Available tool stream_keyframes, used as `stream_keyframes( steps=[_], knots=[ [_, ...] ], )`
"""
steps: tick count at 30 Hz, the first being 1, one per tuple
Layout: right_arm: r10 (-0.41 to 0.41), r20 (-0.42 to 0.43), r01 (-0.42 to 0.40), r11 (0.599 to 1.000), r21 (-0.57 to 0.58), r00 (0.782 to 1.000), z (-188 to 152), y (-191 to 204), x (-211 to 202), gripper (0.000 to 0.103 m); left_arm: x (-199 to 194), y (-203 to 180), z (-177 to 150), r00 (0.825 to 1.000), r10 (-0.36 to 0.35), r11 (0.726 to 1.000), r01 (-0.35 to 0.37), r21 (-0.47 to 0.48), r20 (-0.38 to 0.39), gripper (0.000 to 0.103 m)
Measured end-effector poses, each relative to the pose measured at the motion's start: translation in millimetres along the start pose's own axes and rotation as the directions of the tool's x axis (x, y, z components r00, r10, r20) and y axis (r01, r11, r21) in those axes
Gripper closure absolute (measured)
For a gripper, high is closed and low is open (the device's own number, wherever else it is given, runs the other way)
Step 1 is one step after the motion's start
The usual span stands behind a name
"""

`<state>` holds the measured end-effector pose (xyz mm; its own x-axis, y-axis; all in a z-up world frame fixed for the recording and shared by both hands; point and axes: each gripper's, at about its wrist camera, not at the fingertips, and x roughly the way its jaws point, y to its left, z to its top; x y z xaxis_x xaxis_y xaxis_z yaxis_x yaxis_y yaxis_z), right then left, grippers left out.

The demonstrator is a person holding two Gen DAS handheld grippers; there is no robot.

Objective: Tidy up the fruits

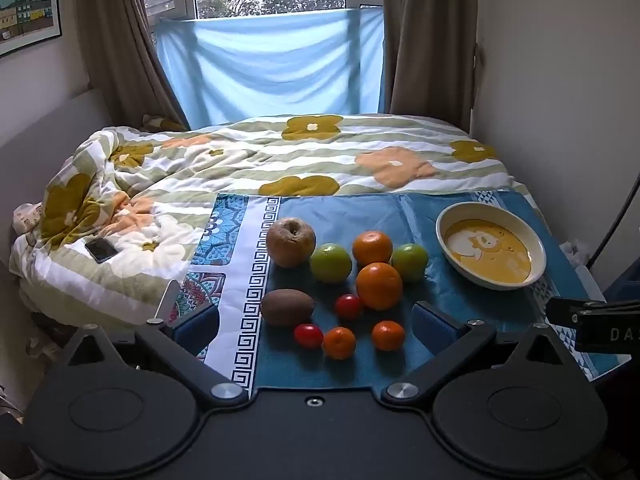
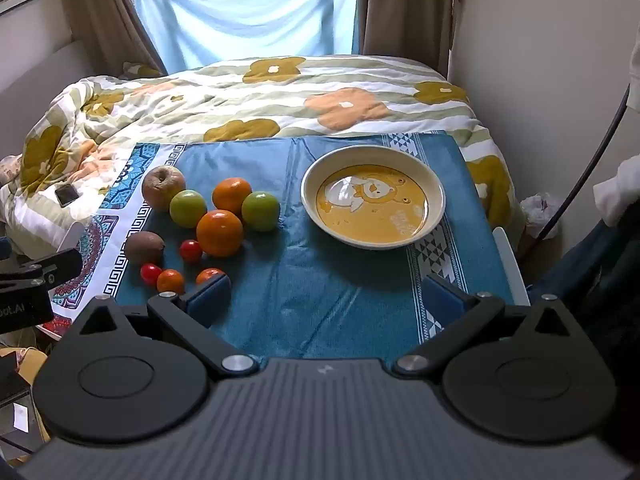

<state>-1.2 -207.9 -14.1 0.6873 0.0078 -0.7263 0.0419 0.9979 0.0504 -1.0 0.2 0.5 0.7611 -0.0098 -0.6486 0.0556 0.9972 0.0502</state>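
A cluster of fruit lies on the blue cloth [image 1: 400, 360]: a brown apple [image 1: 291, 242], two green apples [image 1: 331, 263] [image 1: 409, 262], two oranges [image 1: 372, 247] [image 1: 379, 285], a kiwi [image 1: 287, 307], two cherry tomatoes [image 1: 348, 306] [image 1: 308, 335] and two small mandarins [image 1: 339, 343] [image 1: 388, 335]. An empty cream bowl [image 1: 490, 245] with a yellow bear print stands to their right; it also shows in the right wrist view [image 2: 373, 197]. My left gripper [image 1: 316, 322] is open, just short of the small fruits. My right gripper [image 2: 326, 294] is open over bare cloth, in front of the bowl.
The cloth covers a small table at the foot of a bed with a floral duvet [image 1: 280, 160]. A phone [image 1: 101, 250] lies on the duvet at the left. A wall and a black cable [image 2: 580, 184] are on the right. The window and curtains are behind.
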Motion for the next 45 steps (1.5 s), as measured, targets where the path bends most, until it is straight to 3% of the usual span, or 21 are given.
stream_keyframes(
  steps=[45],
  knots=[
    [0.010,0.014,-0.010,1.000,-0.017,1.000,-1.0,6.6,0.2,0.000,-0.6,1.9,-1.4,1.000,0.007,1.000,-0.007,-0.005,-0.006,0.000]
  ],
)
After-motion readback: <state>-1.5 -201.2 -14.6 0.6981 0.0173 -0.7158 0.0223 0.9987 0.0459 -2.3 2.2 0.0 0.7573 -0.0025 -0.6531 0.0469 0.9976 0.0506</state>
